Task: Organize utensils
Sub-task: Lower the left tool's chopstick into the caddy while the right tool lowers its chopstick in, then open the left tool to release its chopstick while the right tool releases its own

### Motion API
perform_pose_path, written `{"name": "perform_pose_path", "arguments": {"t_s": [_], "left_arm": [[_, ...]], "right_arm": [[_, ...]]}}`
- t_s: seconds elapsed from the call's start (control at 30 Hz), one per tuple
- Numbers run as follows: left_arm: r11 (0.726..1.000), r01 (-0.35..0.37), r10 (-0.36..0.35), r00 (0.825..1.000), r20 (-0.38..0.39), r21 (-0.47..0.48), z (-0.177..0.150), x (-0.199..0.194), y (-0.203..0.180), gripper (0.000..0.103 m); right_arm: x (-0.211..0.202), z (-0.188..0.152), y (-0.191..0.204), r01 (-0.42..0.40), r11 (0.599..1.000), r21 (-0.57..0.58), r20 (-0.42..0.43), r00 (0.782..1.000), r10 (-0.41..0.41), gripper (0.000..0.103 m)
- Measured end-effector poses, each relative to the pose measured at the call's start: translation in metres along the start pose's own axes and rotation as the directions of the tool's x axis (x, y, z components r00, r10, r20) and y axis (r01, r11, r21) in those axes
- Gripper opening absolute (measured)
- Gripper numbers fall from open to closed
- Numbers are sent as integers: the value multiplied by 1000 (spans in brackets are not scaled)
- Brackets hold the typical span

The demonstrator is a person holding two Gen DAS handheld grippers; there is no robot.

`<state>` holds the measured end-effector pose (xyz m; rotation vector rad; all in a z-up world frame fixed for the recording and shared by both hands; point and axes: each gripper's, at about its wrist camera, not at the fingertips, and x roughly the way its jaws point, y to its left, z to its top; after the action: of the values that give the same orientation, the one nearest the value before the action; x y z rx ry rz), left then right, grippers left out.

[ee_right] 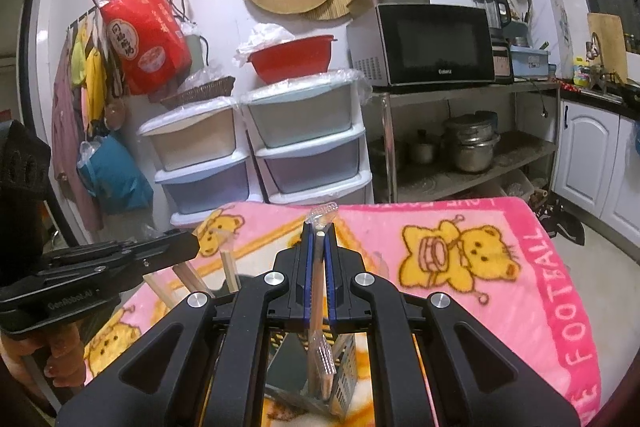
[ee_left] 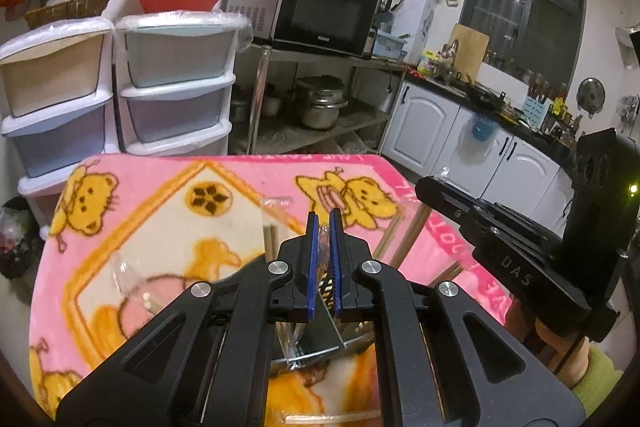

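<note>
My left gripper (ee_left: pixel 325 217) is shut on the clear plastic sleeve of wrapped chopsticks (ee_left: pixel 323 243), directly above a perforated metal utensil holder (ee_left: pixel 320 345). My right gripper (ee_right: pixel 319 227) is shut on another plastic-wrapped pair of wooden chopsticks (ee_right: pixel 318 267), held upright, its lower end down at the holder (ee_right: pixel 344 387). Each gripper shows in the other's view: the right one (ee_left: pixel 422 187) to the right, the left one (ee_right: pixel 192 243) to the left. More wrapped chopsticks (ee_left: pixel 271 239) (ee_right: pixel 230 267) stick up beside the holder. Where their lower ends rest is hidden.
A pink bear-print blanket (ee_left: pixel 160 227) covers the table. Behind it stand plastic drawer units (ee_left: pixel 176 83) and a steel rack with a microwave (ee_left: pixel 320 11) and pots (ee_left: pixel 320 103). White cabinets and a crowded counter (ee_left: pixel 500 107) run along the right. A hand (ee_right: pixel 52 355) grips the left tool.
</note>
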<state>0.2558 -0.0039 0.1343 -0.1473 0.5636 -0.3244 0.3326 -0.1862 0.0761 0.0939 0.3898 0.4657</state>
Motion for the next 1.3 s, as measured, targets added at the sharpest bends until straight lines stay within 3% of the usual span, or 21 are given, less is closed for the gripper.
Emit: {"name": "perform_pose_path", "arguments": {"t_s": [0.3,0.57,0.67,0.97,1.3], "left_arm": [[1000,-5,4,1000,-24,-21,-13,5,9,3],[1000,-4,3,1000,-24,-31,-14,3,11,3],[999,-5,4,1000,-22,-32,-15,2,12,5],[999,0,-1,1000,-13,-40,-19,-8,17,20],[999,4,-4,1000,-2,-46,-20,-15,17,43]], "right_arm": [[4,-12,-2,12,1000,-5,-57,998,-13,9],[-2,-18,-3,21,1000,-3,-73,997,-22,29],[-6,-20,-3,22,1000,-6,-73,997,-22,32],[-17,-21,-1,25,1000,-17,-69,997,-26,47],[-29,-22,4,27,999,-33,-66,997,-29,56]]}}
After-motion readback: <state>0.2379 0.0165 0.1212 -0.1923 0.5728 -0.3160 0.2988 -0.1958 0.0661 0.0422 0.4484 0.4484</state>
